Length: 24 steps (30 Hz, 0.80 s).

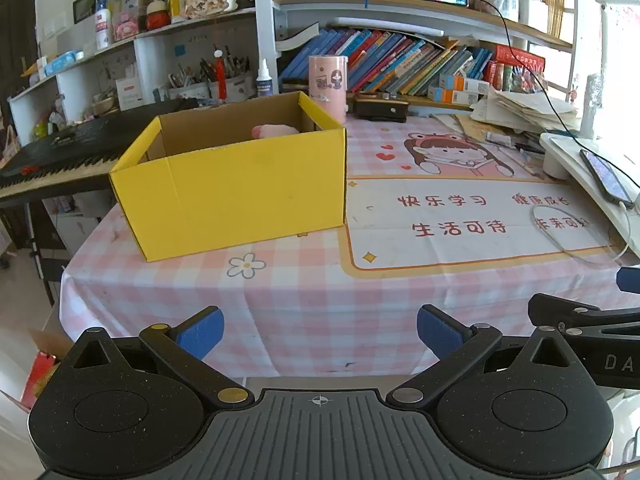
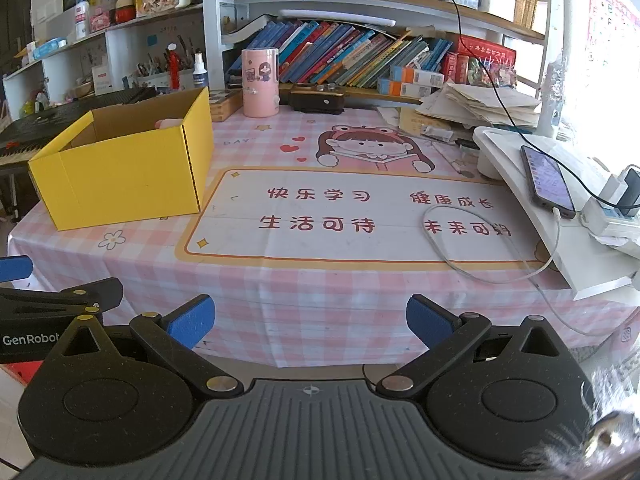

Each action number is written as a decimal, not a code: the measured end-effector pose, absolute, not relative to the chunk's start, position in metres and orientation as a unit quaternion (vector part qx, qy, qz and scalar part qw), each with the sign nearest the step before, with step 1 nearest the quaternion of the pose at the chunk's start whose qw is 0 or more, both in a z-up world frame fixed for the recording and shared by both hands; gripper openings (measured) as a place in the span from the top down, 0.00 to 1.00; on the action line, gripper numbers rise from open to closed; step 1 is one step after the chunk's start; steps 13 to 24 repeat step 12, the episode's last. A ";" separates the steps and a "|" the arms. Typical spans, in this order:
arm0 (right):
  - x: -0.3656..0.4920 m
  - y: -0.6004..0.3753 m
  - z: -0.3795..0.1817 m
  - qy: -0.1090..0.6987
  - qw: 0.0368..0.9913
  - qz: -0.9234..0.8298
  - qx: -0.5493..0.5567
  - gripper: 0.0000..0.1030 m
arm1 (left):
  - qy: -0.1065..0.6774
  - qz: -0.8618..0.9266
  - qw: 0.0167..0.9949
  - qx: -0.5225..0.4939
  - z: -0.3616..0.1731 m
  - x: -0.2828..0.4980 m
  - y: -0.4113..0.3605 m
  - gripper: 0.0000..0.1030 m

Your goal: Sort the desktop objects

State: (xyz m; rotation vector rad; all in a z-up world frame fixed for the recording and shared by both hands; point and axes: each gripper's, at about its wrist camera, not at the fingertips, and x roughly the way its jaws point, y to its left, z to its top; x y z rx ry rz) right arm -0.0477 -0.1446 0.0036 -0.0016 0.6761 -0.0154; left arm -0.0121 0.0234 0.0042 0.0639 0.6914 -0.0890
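Note:
A yellow cardboard box [image 1: 240, 192] stands open on the left of the desk; it also shows in the right wrist view [image 2: 120, 172]. A pink object [image 1: 274, 131] lies inside it, mostly hidden by the box wall, and its top peeks out in the right wrist view [image 2: 167, 123]. My left gripper [image 1: 320, 332] is open and empty, held before the desk's front edge. My right gripper [image 2: 308, 322] is open and empty, also off the front edge, to the right of the left one.
A pink cylinder container [image 2: 260, 82] stands at the back by the books. A white cable [image 2: 480, 248] loops on the mat at right. A phone [image 2: 546, 182] lies on a white stand [image 2: 580, 240]. Papers [image 2: 480, 104] pile at back right. A keyboard [image 1: 60, 156] sits left.

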 end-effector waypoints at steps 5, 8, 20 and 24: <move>-0.046 -0.146 0.003 0.332 0.943 -0.005 0.000 0.00 | 0.329 -0.038 0.943 0.020 0.006 -0.015 0.025 0.00; -0.044 -0.146 0.003 0.333 0.943 -0.002 -0.001 0.00 | 0.329 -0.038 0.943 0.011 0.006 -0.015 0.026 0.00; -0.042 -0.147 0.002 0.335 0.942 0.002 -0.003 0.00 | 0.328 -0.035 0.944 0.009 0.006 -0.013 0.025 0.00; -0.042 -0.147 0.002 0.335 0.942 0.002 -0.003 0.00 | 0.328 -0.035 0.944 0.009 0.006 -0.013 0.025 0.00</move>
